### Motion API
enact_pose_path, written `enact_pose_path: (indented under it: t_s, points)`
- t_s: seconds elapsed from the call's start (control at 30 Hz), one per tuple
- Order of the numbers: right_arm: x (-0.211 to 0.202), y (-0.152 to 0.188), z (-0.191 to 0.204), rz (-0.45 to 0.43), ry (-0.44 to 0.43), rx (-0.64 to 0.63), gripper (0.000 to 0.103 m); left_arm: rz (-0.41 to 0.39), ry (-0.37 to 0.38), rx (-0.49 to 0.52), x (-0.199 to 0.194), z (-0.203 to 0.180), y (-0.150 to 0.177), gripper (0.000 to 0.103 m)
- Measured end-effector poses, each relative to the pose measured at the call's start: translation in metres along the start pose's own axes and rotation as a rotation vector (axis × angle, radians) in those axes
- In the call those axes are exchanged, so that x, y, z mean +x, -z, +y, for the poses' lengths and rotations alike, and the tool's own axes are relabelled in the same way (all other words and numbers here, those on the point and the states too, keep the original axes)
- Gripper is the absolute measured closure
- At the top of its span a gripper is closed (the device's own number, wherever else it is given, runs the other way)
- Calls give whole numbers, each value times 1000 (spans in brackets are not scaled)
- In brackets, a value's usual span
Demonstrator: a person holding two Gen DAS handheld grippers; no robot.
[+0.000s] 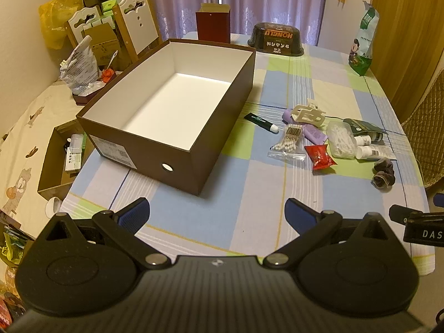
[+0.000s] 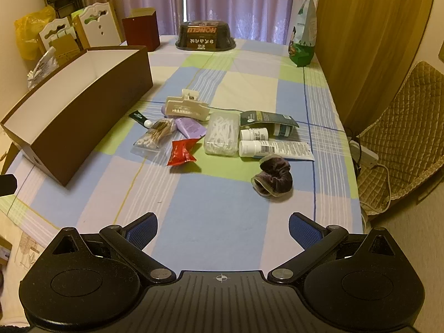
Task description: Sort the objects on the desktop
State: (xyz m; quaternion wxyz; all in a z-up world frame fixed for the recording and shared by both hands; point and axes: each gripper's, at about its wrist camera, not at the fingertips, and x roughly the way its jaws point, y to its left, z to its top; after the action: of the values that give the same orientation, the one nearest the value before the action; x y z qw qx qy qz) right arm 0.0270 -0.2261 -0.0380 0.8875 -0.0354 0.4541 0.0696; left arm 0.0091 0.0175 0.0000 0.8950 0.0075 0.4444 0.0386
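box: brown box (image 1: 155,127) on the left, inside looks bare
items: clutter on the cloth right of it; scrunchie (image 2: 273,176) nearest
left gripper (image 1: 216,216): jaws apart, holding nothing
right gripper (image 2: 222,230): same
step: I judge a pick comes next; I'd line up over one item

my left black two-finger gripper (image 1: 216,216) has round matte side discs, a ribbed centre plate with a small crosshair mark, silver pivot screws and blue textured finger pads (image 1: 133,216) — my right black two-finger gripper (image 2: 223,230) looks the same, its blue pads (image 2: 305,234) dotted too.
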Motion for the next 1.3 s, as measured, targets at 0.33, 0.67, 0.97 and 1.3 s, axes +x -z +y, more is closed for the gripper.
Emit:
enact_pose_path:
  t_s: [0.33,0.67,0.97,1.3]
  points:
    - [5,-6,-8,-1,0,1,0,4,-3,13,6,-8,-7,1]
    - [10,-12,-19,-2,-8,5,0,18,-4,16,14,-18,-12,1]
    - [12,-19,-35,-63,-23,35,0,38,0,25,26,-32,-17,1]
    - [21,-26,-58,-67,-62,20,0,59,18,61,44,-58,-23,1]
